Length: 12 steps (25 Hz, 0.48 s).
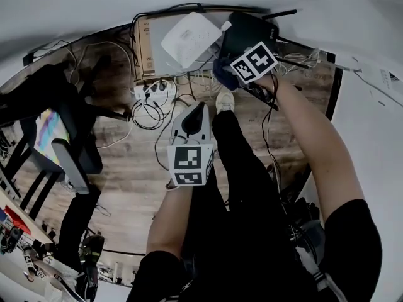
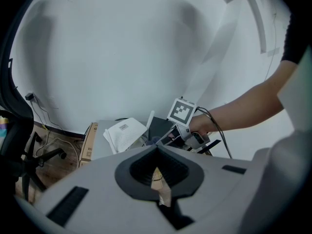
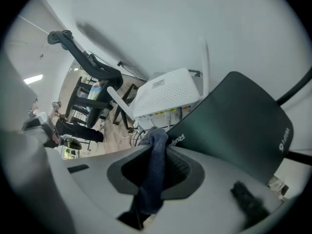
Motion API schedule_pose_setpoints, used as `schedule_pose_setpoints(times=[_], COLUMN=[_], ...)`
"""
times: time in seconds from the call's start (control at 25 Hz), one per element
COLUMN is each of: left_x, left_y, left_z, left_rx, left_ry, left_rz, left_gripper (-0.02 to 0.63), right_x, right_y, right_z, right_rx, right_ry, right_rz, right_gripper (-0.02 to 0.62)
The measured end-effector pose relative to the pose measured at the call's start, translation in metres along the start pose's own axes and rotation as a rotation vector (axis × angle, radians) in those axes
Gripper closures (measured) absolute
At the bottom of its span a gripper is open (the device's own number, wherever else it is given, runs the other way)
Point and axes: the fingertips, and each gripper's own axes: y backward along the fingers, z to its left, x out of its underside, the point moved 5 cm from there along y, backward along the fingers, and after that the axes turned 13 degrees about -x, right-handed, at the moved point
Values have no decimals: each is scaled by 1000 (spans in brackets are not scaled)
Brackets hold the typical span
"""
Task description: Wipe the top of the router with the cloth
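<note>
- Tongs, two of them, one in each of my hands: the right tongs (image 3: 157, 136) are clenched on the cloth, and the left tongs (image 2: 157, 147) are closed tip to tip with nothing in them.
- One cloth (image 3: 155, 172), dark blue. It hangs down as a strip between the right jaws, and its bunched upper end pokes out past their tips.
- Two routers stand side by side, just by the white wall. The black router (image 3: 239, 116) is on my right and the white router (image 3: 168, 96) on my left.
- The cloth's bunched end sits at the near edge of the black router. I cannot tell whether it touches the top.
- In the right gripper view I count two white antennas on the white router, one upright and one slanting down to the left.
- The head view shows both routers on one low grey counter (image 1: 165, 61), with one brown cardboard box (image 1: 145, 43) along its left side.
- My left tongs hang well back from the routers, above the wooden floor (image 1: 126, 162), pointing toward them.
- One white power strip (image 1: 151, 92) lies on the floor in front of the counter, in a tangle of cables.
- One black office chair (image 1: 69, 131) stands off to my left.
</note>
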Motion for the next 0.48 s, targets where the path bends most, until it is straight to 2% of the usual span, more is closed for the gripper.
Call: schedule_pose_setpoints(times=[0.32, 0.48], left_x=[4, 4], left_y=[-3, -7], left_z=[3, 5], left_rx=[-7, -8], left_ry=[9, 8], left_rz=[15, 25], left_gripper=[594, 594], right_x=[-28, -44], right_y=[43, 61], right_z=[-53, -75], right_rx=[252, 366], right_ry=[-67, -46], right_rz=[-198, -220], right_gripper=[528, 528])
